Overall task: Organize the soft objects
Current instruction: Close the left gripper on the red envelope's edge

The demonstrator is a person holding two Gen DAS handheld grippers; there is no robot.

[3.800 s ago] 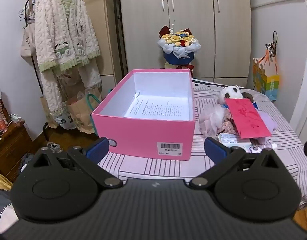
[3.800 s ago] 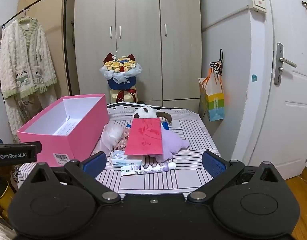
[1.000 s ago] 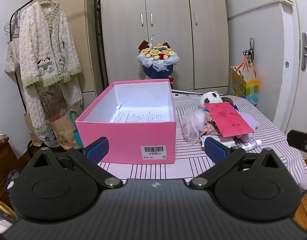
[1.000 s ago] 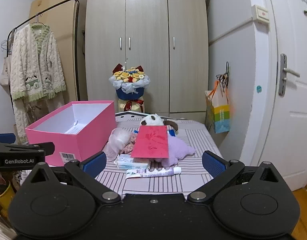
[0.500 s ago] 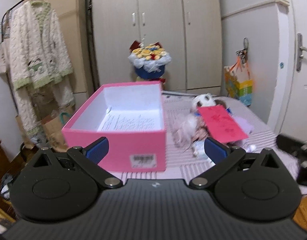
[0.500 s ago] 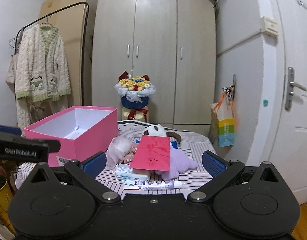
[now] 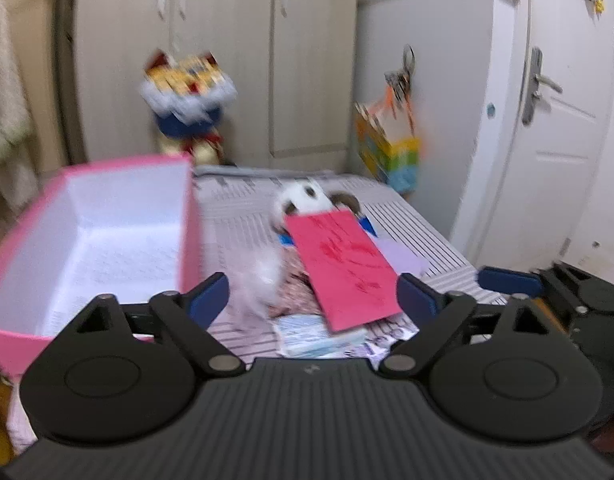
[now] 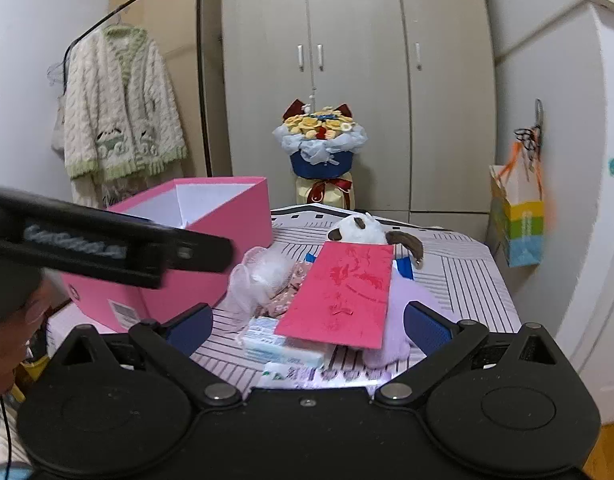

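Observation:
A pile of soft things lies on the striped table: a panda plush, a pale fluffy bundle, floral cloth and a lilac cloth, with a red envelope lying on top. An open pink box stands to the left. My left gripper hovers before the pile, its jaws closing with nothing between the pads. My right gripper stands open near the pile's front, holding nothing.
A tissue pack and a tube lie at the pile's front. A flower bouquet stands behind the table. A cardigan hangs on a rack at left, a colourful bag at right, beside a white door.
Both grippers have moved in toward the pile, the left one swinging right past the pink box. The left jaws have narrowed a little. The right gripper has dropped lower.

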